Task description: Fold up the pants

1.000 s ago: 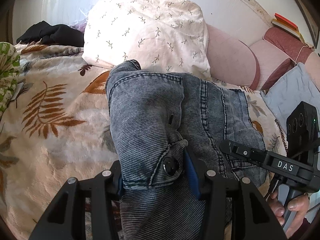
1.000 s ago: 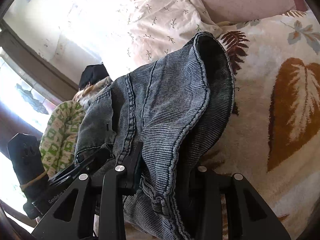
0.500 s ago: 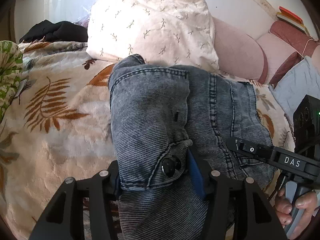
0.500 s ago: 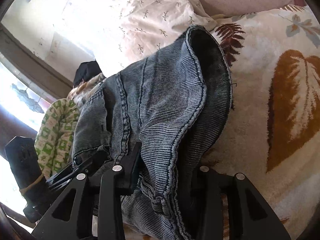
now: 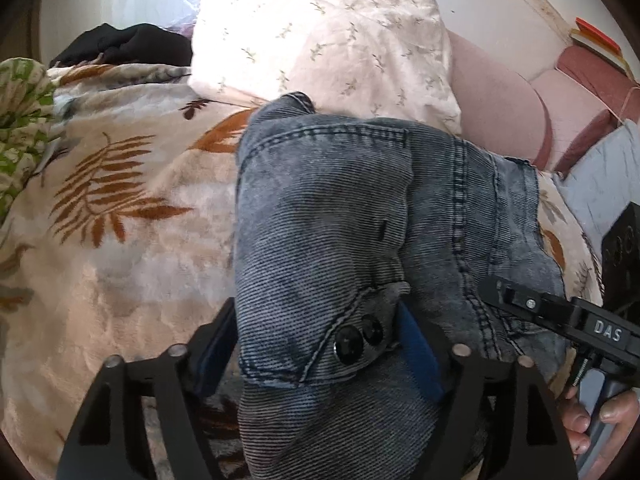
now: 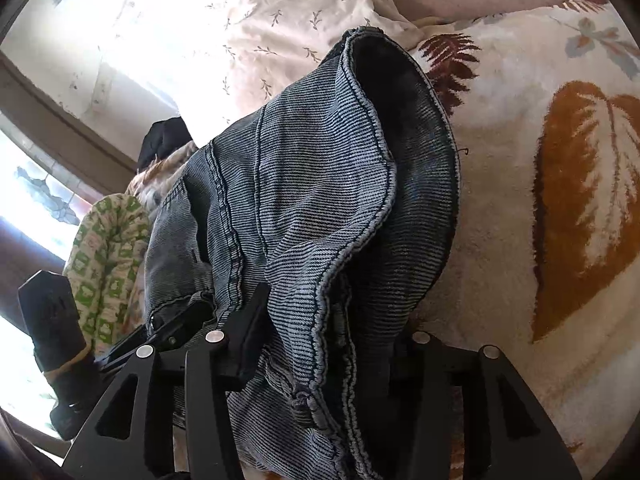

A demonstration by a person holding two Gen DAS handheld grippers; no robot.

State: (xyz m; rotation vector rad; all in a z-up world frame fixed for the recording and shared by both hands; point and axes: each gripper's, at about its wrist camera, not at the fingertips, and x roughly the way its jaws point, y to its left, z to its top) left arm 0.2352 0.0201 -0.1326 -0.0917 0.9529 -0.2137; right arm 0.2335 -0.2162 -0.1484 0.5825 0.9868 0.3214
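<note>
A: How many things is the person handling?

B: One pair of jeans (image 5: 360,216) — lying bunched on the leaf-print blanket (image 5: 120,240). Two grippers are clamping it: the left gripper (image 5: 320,344) is pinching the waistband by its two dark buttons (image 5: 358,338), and the right gripper (image 6: 324,344) is squeezing a thick fold of denim.

A: And around the jeans?

B: One floral pillow (image 5: 340,40) is sitting just behind them, a black garment (image 5: 124,44) is lying well off to the left, and a green-patterned cloth (image 6: 108,256) is bunching beyond — nothing is crossing the denim itself.
</note>
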